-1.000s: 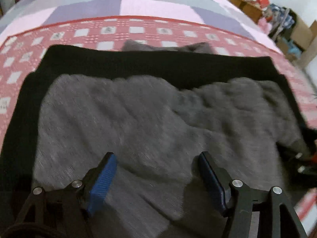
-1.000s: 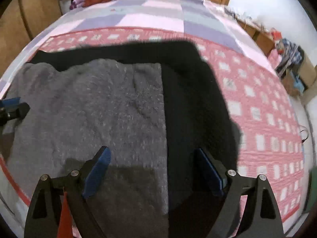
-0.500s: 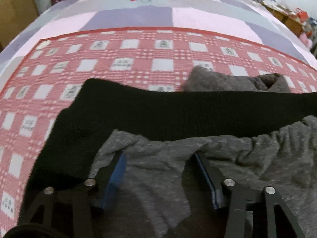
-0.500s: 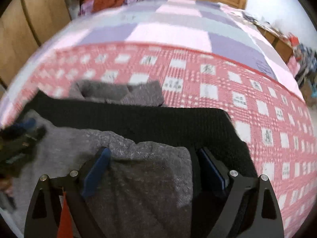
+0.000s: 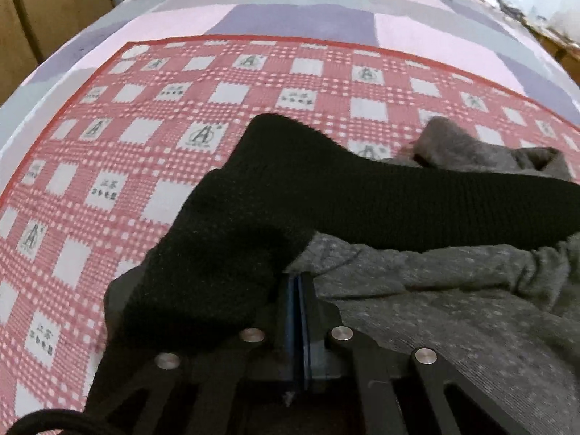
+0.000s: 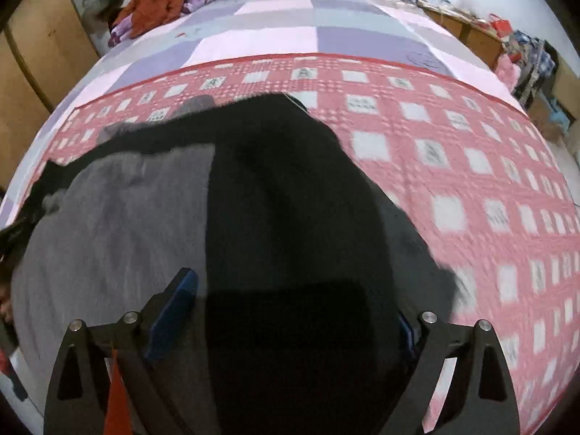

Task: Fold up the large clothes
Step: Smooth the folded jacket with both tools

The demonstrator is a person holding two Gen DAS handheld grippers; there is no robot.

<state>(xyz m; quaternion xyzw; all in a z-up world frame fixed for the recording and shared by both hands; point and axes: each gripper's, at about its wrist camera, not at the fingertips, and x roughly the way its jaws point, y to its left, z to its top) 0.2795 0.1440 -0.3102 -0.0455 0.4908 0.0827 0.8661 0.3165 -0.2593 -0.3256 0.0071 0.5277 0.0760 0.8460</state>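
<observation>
left gripper [image 5: 298,290] pinched shut on the garment's [image 5: 362,199] black/grey edge at 6 o'clock of its view, right gripper [image 6: 290,311] wide with black cloth between its pads, unclamped; risk: lifting left alone skews the fold

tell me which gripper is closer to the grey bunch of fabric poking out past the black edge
Left. The left gripper sits shut at the garment's black edge, the grey bunch just beyond. The right gripper is open over the black fabric, the bunch far off to its left.
</observation>
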